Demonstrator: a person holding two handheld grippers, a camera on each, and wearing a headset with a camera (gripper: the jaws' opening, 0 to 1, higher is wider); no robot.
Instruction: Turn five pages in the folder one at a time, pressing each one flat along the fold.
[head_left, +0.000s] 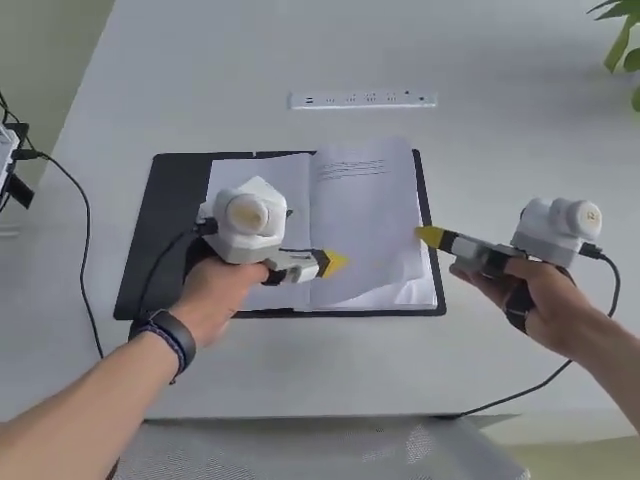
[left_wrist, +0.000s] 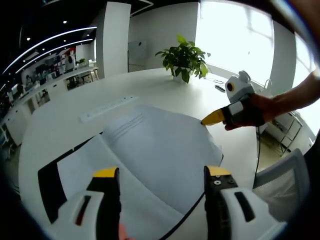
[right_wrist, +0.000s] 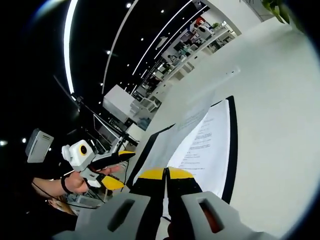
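A black folder (head_left: 170, 220) lies open on the white table with white printed pages. The top right-hand page (head_left: 365, 215) bulges upward, lifted at its right edge. My right gripper (head_left: 428, 236) is at that edge, its yellow tips together on the paper; in its own view the jaws (right_wrist: 165, 173) are shut and the raised page (right_wrist: 172, 135) curves away from them. My left gripper (head_left: 333, 263) hovers over the lower middle of the folder near the fold, open, with nothing between its jaws (left_wrist: 162, 172). The right gripper (left_wrist: 209, 119) shows at the corner of the bulging page (left_wrist: 155, 145).
A white power strip (head_left: 362, 99) lies behind the folder. A potted plant (left_wrist: 184, 60) stands at the table's far right. Cables (head_left: 80, 230) run along the left side. A grey chair (head_left: 330, 450) sits at the near table edge.
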